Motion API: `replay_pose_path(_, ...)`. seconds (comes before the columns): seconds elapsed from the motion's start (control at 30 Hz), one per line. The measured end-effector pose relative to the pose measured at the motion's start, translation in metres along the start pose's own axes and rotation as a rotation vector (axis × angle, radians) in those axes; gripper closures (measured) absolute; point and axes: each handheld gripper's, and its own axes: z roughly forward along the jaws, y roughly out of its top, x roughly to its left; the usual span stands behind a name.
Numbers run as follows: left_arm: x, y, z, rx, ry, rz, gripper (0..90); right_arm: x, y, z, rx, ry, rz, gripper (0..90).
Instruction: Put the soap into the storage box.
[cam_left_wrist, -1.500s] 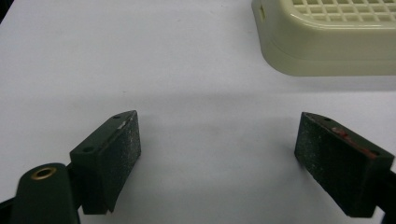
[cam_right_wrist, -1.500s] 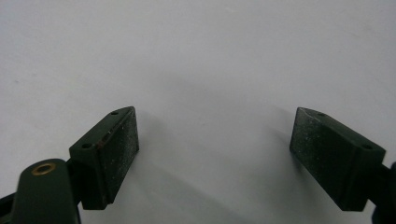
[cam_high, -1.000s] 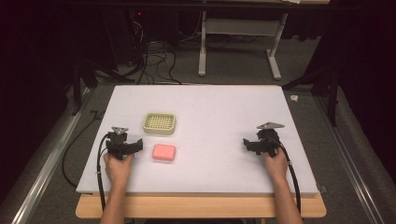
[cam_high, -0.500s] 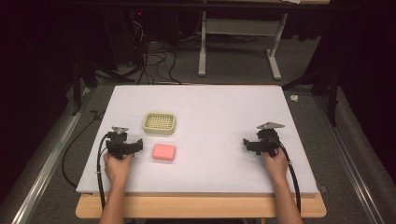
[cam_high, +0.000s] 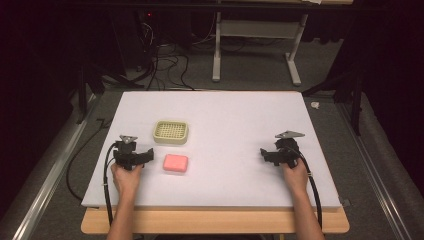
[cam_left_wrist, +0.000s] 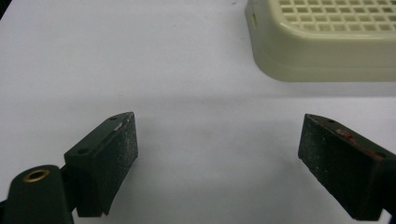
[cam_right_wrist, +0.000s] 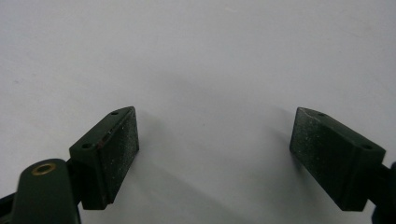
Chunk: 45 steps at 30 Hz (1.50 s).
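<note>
- Desk (cam_high: 225, 115): white surface carrying two items on its left half, a pink soap bar (cam_high: 175, 162) and, just beyond it, a cream slotted soap dish (cam_high: 170, 131); the two lie near each other but apart.
- Left gripper (cam_high: 145, 155): rests on the desk just left of the pink soap bar, jaws wide apart and holding nothing; in the left gripper view, a corner of the soap dish (cam_left_wrist: 327, 42) lies ahead and to the right of the jaws.
- Right gripper (cam_high: 264, 154): rests on the right half of the desk, well apart from both items, jaws spread wide over bare surface.
- Step in hand: judged to be the start, with neither item yet touched.
- Next move: likely calls for the left gripper to swing toward the soap bar, straddle it with the open jaws, and close gently, since the bar is low and may slip.
</note>
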Motion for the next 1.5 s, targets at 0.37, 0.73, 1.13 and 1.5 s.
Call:
replay_pose_path(0.37, -0.011, 0.003, -0.013, -0.022, -0.031, 0.031, 11.1, 0.000, 0.000, 0.000, 0.000, 0.000, 0.000, 16.2)
replay_pose_path(0.73, -0.021, 0.004, -0.029, -0.033, -0.072, 0.059, 11.4, 0.000, 0.000, 0.000, 0.000, 0.000, 0.000, 16.2)
replay_pose_path(1.13, -0.032, 0.005, -0.039, -0.042, -0.107, 0.056, 11.1, 0.000, 0.000, 0.000, 0.000, -0.002, -0.001, 16.0)
replay_pose_path(1.5, -0.045, 0.008, -0.049, -0.057, -0.138, 0.077, 11.8, 0.000, 0.000, 0.000, 0.000, -0.002, 0.000, 16.0)
